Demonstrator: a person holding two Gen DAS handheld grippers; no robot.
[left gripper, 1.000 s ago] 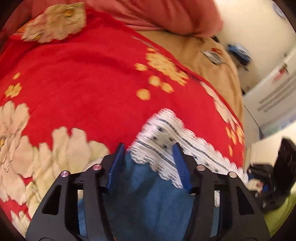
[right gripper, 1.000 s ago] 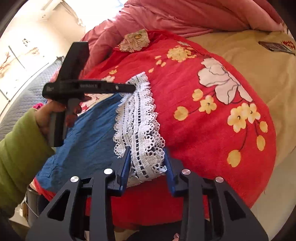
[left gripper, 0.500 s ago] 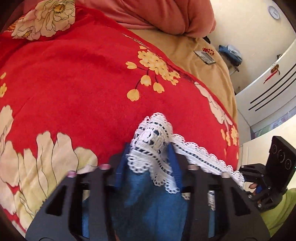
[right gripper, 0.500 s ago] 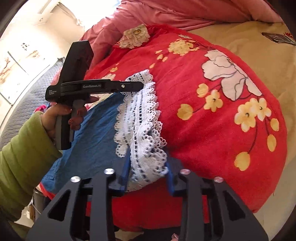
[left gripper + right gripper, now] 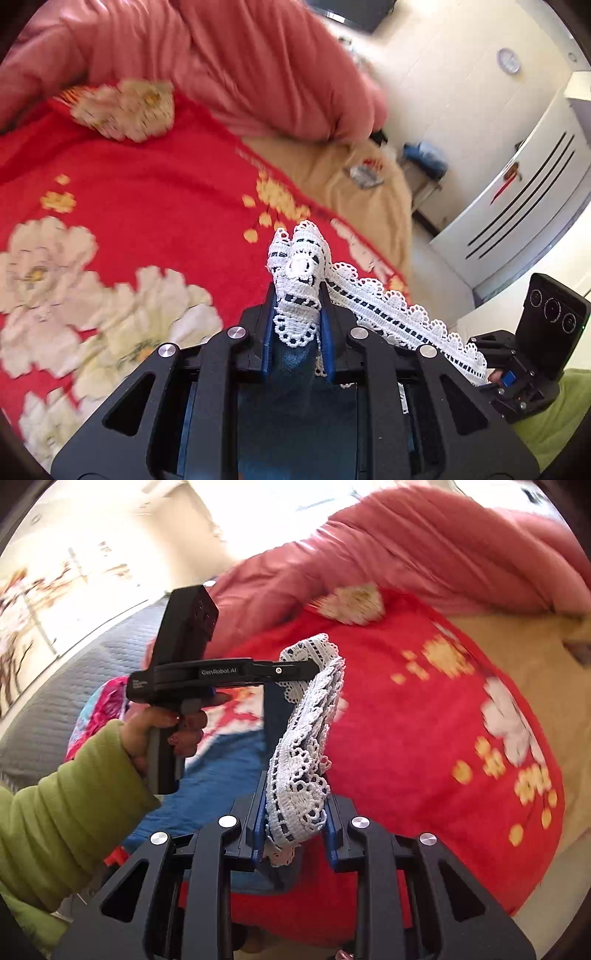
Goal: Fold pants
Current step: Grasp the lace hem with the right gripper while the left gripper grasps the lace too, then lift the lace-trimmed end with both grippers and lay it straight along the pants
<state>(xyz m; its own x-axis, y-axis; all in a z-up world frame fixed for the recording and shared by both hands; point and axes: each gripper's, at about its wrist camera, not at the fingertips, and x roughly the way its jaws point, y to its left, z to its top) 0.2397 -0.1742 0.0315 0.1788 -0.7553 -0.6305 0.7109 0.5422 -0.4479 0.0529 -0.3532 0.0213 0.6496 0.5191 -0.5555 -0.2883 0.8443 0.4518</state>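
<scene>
Pinching the white lace hem (image 5: 299,291) of the blue pants (image 5: 295,410), the left tool (image 5: 297,332) is closed narrow on it above the red floral blanket (image 5: 147,206); lace trails right toward the other tool, background blurred.

From the right wrist, the right tool (image 5: 293,823) clamps lace too; the hem (image 5: 306,746) runs up and away to the left one, denim partly hidden.

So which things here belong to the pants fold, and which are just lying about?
In the job:
- blue pants with white lace hem
- left claw, shut on the hem
- right claw, shut on the hem

Lying about:
- red floral blanket
- pink duvet
- tan sheet
</scene>
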